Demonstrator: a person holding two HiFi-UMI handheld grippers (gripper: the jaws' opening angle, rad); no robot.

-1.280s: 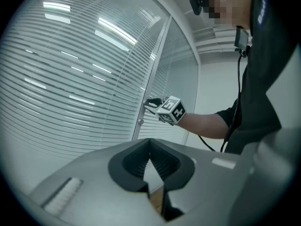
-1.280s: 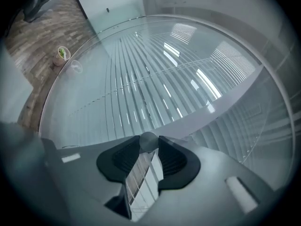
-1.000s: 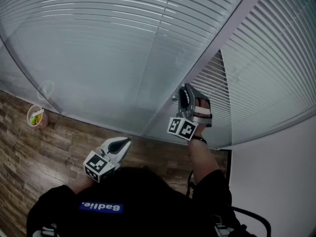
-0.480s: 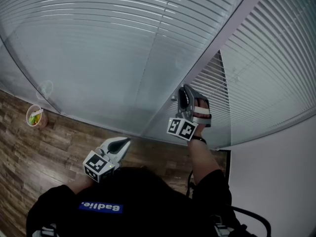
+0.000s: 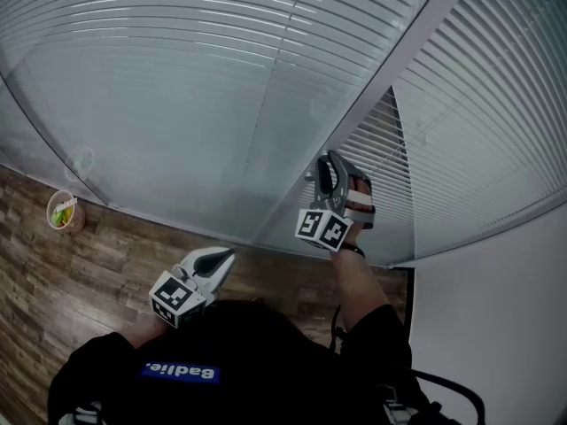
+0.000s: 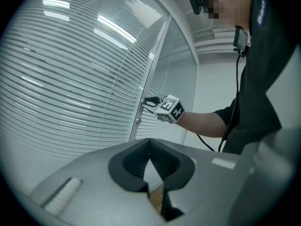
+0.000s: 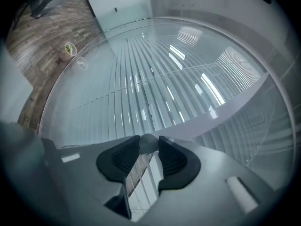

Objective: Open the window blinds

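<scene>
The cup (image 5: 64, 209) at nine o'clock held something green. Your right gripper (image 5: 329, 159), jaws just closing, pinched a knob (image 7: 148, 143) at two o'clock beside the blinds (image 5: 195, 78). Your left gripper (image 5: 225, 255) sat pressed together, empty.

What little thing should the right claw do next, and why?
Probably twist the knob a little. The right claw has just been closing, and that round silver knob on the window frame now sits pinched between its pads. The blinds hang behind glass where a claw cannot touch them, so turning the knob looks like the way to tilt the slats.
</scene>
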